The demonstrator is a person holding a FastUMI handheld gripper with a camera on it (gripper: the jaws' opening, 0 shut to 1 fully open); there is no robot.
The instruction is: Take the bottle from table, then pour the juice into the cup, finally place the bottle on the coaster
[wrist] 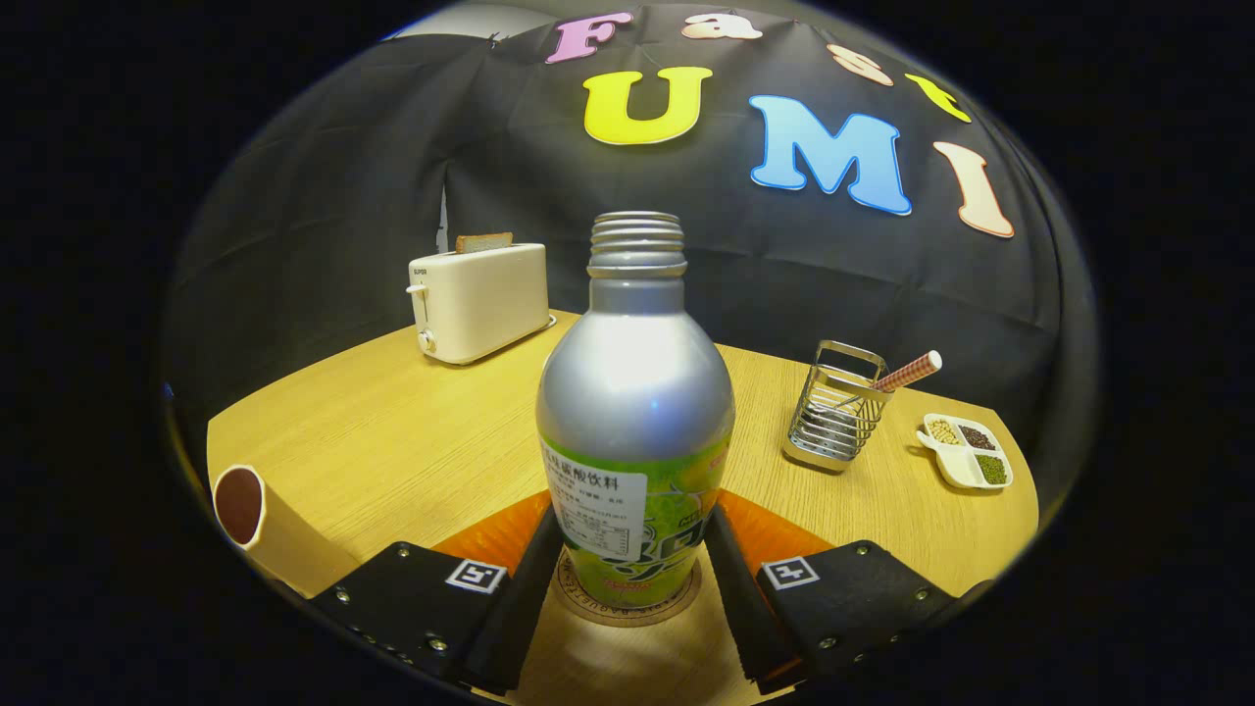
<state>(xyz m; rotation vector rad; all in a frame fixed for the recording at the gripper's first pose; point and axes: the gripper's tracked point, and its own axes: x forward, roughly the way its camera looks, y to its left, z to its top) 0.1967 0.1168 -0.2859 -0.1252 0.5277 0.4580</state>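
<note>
A silver bottle (635,392) with a green label and an open threaded neck stands upright on a round cork coaster (677,606). My gripper (629,520) is shut on the bottle, its two black fingers (529,579) pressing on the lower body from either side. A cream paper cup (257,520) with dark liquid inside stands on the table to the left of the fingers, apart from the bottle.
The coaster lies on an orange mat (490,537) on a wooden table (392,441). Beyond the bottle are a cream toaster (478,299) with a slice of bread at back left, a wire holder (835,410) with a striped straw, and a white divided dish (966,451) of grains at right.
</note>
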